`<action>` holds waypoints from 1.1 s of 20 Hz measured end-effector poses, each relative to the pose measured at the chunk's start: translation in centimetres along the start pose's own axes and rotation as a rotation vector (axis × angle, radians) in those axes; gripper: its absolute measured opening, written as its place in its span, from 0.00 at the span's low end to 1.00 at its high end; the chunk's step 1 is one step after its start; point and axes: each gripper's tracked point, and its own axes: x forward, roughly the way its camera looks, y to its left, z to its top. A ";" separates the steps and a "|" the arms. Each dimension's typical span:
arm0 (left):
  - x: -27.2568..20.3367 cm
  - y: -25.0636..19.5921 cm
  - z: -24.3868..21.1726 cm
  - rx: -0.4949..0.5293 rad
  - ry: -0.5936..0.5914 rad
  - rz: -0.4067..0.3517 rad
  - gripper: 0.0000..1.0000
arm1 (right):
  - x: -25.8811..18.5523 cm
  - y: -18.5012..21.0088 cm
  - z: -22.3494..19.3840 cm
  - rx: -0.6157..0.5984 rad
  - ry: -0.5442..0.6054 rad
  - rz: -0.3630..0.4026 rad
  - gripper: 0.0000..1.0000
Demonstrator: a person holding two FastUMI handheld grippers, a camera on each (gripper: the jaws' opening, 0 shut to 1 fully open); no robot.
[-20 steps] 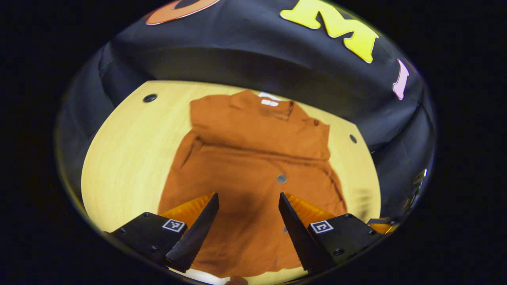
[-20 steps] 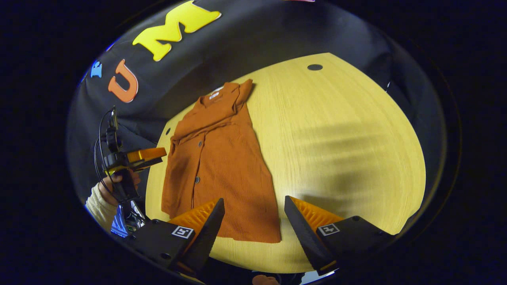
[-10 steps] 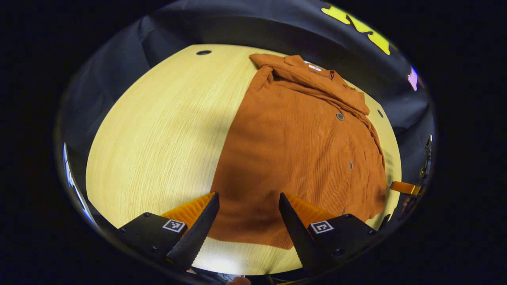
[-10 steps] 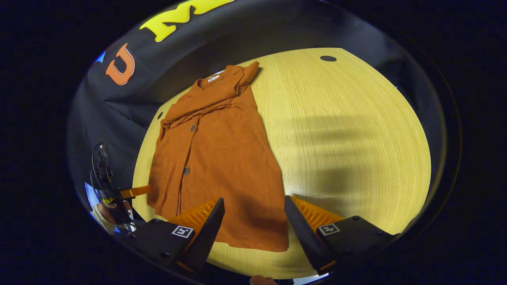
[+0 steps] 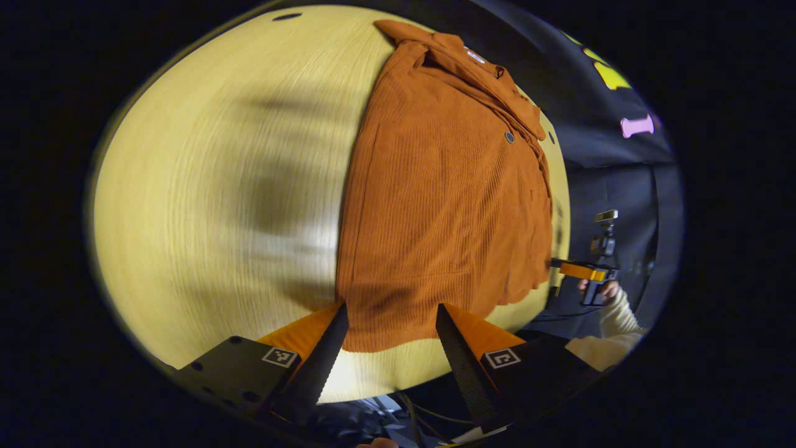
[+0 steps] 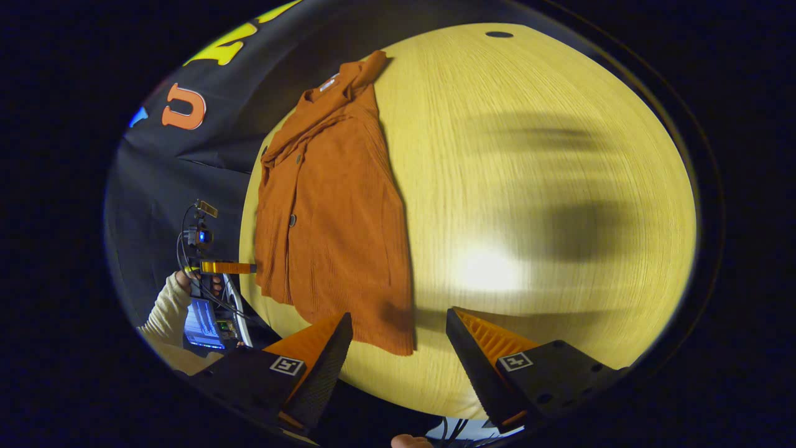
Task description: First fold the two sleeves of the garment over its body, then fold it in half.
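A rust-orange buttoned garment (image 5: 444, 205) lies flat on the light wooden table (image 5: 205, 186), collar at the far end, both sleeves folded across its chest. In the left gripper view my left gripper (image 5: 388, 351) hangs open just above the near hem, whose corner sits between the fingers. My right gripper (image 5: 578, 270) shows beyond the table's right edge, held by a hand in a cream sleeve. In the right gripper view the garment (image 6: 329, 205) lies left of centre and my right gripper (image 6: 398, 361) stands open over the hem's near corner. The left gripper (image 6: 227, 267) shows at the left.
The wooden table (image 6: 528, 186) stretches wide and bare beside the garment, with a small dark hole (image 6: 499, 34) near its far rim. Black cloth walls close the back. A lit screen (image 6: 202, 323) and cables sit below the table's near left edge.
Both grippers have dropped and swung toward the near hem, so the garment now reaches down to the fingers. Both stay open. The garment has not moved.
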 end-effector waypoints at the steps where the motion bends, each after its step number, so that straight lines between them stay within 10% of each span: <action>1: -0.4 0.2 0.1 -0.008 0.019 -0.028 0.93 | -0.3 -0.1 -0.1 0.021 0.007 0.019 0.93; 14: -0.3 0.6 -0.6 0.046 0.089 -0.105 0.87 | 2.2 3.3 -0.5 0.077 0.136 0.179 0.93; 20: 0.7 0.0 -0.2 0.035 0.050 -0.160 0.75 | 3.8 3.9 -0.2 0.087 0.152 0.208 0.82; 22: 1.0 0.1 -0.3 0.043 0.033 -0.150 0.55 | 4.3 4.1 -0.4 0.103 0.162 0.221 0.63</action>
